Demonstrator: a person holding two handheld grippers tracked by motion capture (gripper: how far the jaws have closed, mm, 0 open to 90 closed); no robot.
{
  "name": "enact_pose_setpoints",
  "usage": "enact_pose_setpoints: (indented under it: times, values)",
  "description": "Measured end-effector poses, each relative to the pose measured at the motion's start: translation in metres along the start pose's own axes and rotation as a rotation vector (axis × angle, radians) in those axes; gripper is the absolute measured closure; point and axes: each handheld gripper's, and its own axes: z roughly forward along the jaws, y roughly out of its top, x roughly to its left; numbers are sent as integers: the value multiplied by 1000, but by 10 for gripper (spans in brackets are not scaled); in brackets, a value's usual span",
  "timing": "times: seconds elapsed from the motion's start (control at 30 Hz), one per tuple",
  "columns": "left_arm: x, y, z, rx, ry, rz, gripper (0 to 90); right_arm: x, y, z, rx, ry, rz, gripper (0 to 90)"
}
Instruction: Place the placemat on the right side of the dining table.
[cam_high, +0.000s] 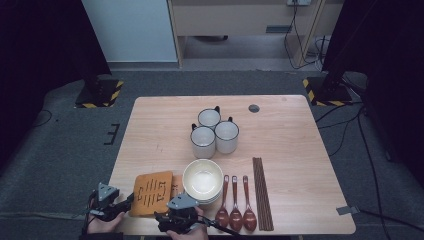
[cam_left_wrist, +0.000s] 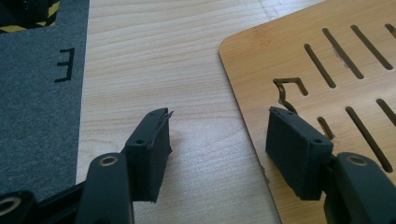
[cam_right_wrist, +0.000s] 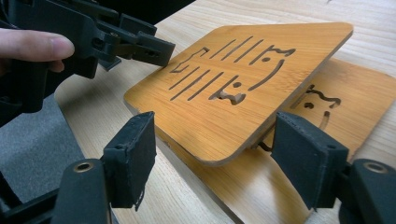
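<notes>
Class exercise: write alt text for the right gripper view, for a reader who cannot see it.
Two slotted bamboo trivets lie stacked askew on a pale wooden table, the top trivet over the lower trivet. The right gripper, jaws open, faces the top one's near corner; the left gripper sits beyond.

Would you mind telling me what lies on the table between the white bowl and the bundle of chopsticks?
Three brown spoons lie side by side between the white bowl and the chopsticks, as the high view shows.

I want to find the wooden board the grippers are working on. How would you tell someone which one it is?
Look at the near left corner of the table, beside the bowl. Two flat boards are stacked there; it is the top board, tilted up, with slots and a cat face cut through it.
</notes>
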Motion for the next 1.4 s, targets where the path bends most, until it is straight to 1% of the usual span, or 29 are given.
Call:
enact_pose_setpoints:
  times: [0.07, 0.1, 0.2, 0.5, 0.63, 0.7, 0.77, 0.9, 0.93, 0.97, 1.03, 1.07, 1.1, 1.17, 1.23, 1.27, 1.33, 1.4]
  values:
    - [0, 0, 0, 0, 0, -1, 391, 0, 0, 1, 4, 2, 0, 298]
    - [0, 0, 0, 0, 1, 0, 392, 1, -1, 4, 14, 3, -3, 281]
    - [1, 0, 0, 2, 4, 0, 392, 1, -1, 5, 19, 1, -5, 278]
    - [1, 0, 0, 0, 6, -1, 393, 0, -3, 10, 51, 12, 7, 257]
    - [1, 0, 0, 0, 3, -5, 393, 0, -2, 14, 54, 18, 9, 267]
    - [1, -1, 0, -1, 2, -5, 393, 2, -1, 16, 51, 35, 21, 268]
    - [1, -1, 0, -2, 3, -3, 393, 3, -1, 16, 52, 31, 21, 266]
    - [1, -1, 0, -4, 3, -2, 393, 2, 2, 14, 27, 48, 46, 288]
    - [1, -1, 0, -4, 3, -2, 393, 2, 2, 14, 27, 48, 46, 288]
    - [1, -1, 0, -6, 4, -2, 394, 2, 5, 13, 15, 51, 57, 317]
    - [1, -1, 0, -7, 4, -3, 394, 2, 6, 12, 11, 50, 60, 326]
    - [1, -1, -1, -9, 5, -3, 395, 2, 9, 12, 3, 53, 79, 356]
    - [1, -1, -1, -9, 4, -4, 395, 2, 10, 12, -3, 54, 86, 374]
    - [2, -1, -1, -10, 3, -5, 395, 2, 11, 13, -6, 53, 87, 385]
    - [2, -1, -1, -11, 3, -5, 396, 2, 14, 14, -12, 51, 105, 423]
    - [2, -1, -1, -11, 3, -5, 396, 2, 14, 14, -12, 51, 105, 423]
    - [2, -1, -1, -11, 3, -6, 396, 2, 14, 15, -14, 37, 104, 463]
    - [2, -1, -1, -11, 2, -7, 395, 1, 14, 16, -8, 37, 116, 472]
